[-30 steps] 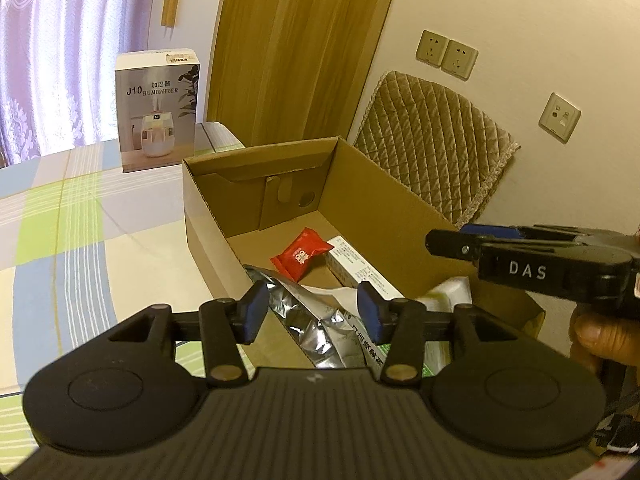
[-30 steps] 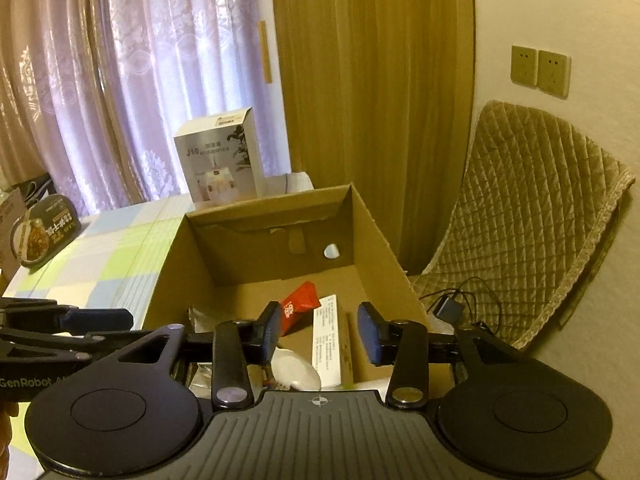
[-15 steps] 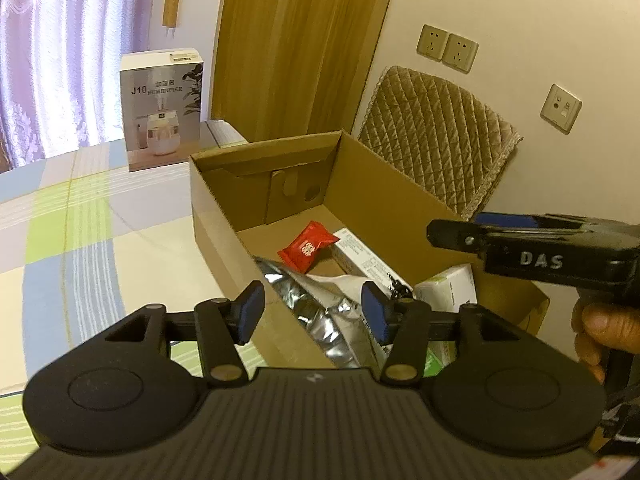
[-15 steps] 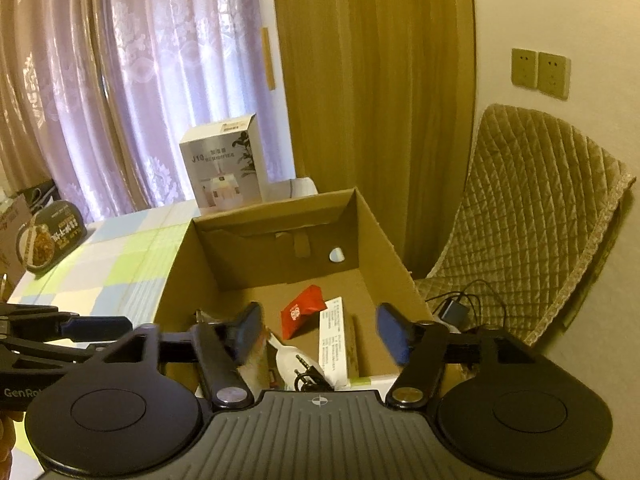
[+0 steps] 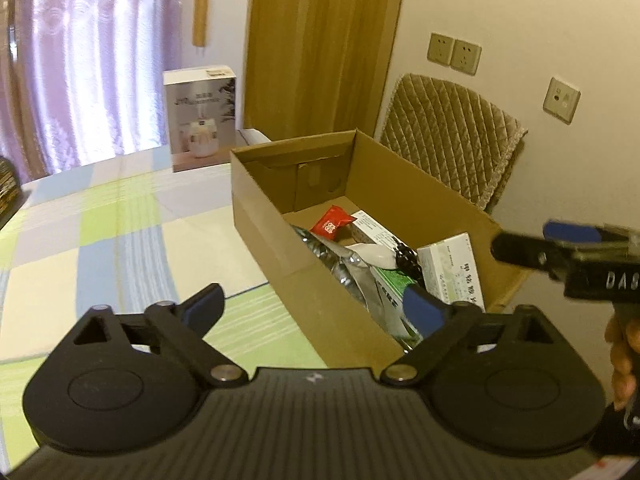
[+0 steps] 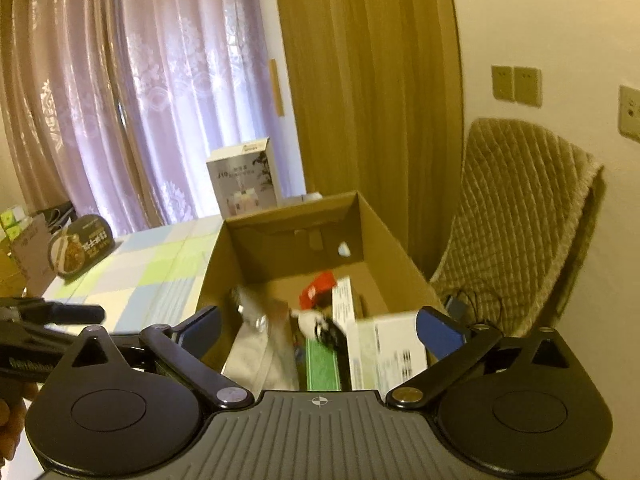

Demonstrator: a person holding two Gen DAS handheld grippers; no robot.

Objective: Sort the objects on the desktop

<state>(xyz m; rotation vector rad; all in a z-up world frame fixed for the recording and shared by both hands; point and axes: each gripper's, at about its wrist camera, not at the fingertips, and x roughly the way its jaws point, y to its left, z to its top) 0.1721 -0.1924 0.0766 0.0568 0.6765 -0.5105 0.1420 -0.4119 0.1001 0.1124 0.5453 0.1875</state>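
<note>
Box [image 5: 280, 252] long axis runs away from cameras; left gripper [image 5: 316, 308], right gripper [image 6: 320, 326] both spread, empty.

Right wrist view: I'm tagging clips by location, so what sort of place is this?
Probably a room in a home: lace curtains, a table under a checked cloth, a chair with a quilted cover, and a cardboard box of household odds and ends.

dim warm light, fisheye edges, slight blur
</note>
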